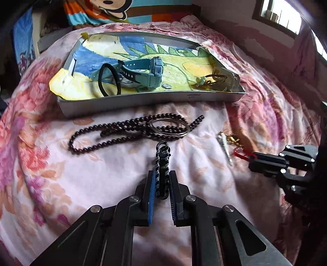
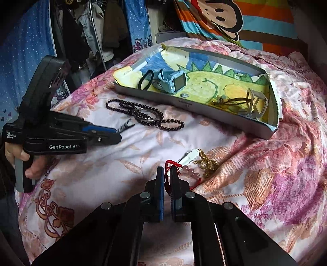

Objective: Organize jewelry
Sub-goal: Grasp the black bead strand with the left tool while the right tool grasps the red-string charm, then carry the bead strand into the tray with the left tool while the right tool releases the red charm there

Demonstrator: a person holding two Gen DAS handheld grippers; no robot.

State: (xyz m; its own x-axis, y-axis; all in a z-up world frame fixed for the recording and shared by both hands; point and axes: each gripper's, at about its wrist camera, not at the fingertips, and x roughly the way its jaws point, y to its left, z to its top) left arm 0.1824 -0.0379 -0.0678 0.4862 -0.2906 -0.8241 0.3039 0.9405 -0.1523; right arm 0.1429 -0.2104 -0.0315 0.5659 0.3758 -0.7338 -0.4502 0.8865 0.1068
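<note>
My left gripper (image 1: 161,174) is shut on a dark metal chain bracelet (image 1: 162,161) that sticks out ahead of its tips, just above the floral bedspread. My right gripper (image 2: 167,169) is shut on a red cord bracelet (image 2: 171,163) with pink beads (image 2: 189,169). A grey tray (image 1: 143,100) lined with a dinosaur drawing holds a teal watch (image 1: 147,71), a black hair tie (image 1: 108,79) and a metal buckle (image 2: 255,102). A dark bead necklace (image 1: 126,129) with silver rings (image 1: 169,125) lies in front of the tray.
A white clip (image 2: 190,156) and a gold chain (image 2: 206,163) lie beside the red cord. The bedspread (image 2: 122,163) is soft and creased. A monkey-print pillow (image 2: 224,18) lies behind the tray. Clothes hang at the left (image 2: 92,30).
</note>
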